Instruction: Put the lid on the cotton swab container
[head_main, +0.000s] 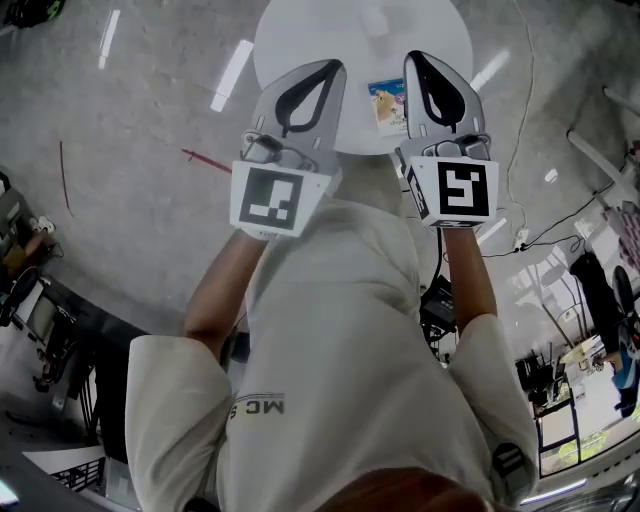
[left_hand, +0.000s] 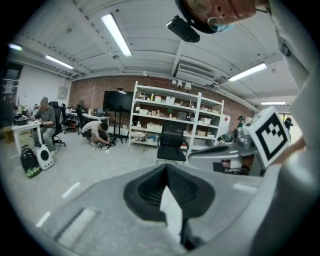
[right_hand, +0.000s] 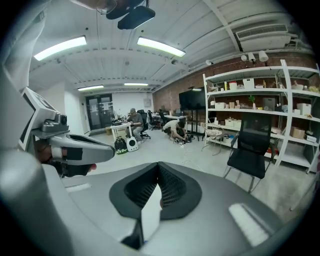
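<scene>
Seen from the head view, a small box with a colourful label lies near the front edge of a round white table; I cannot tell whether it is the cotton swab container, and no lid shows. Both grippers are held up side by side above that edge, pointing away from me. The left gripper is shut and holds nothing, its dark pads meeting in a point. The right gripper is shut and empty too, with its pads pressed together. The box shows in the gap between the two grippers.
Both gripper views look out level across a workshop: white shelves, a black chair and people working at the far side. The other gripper shows at the edge of each gripper view. Cables cross the grey floor.
</scene>
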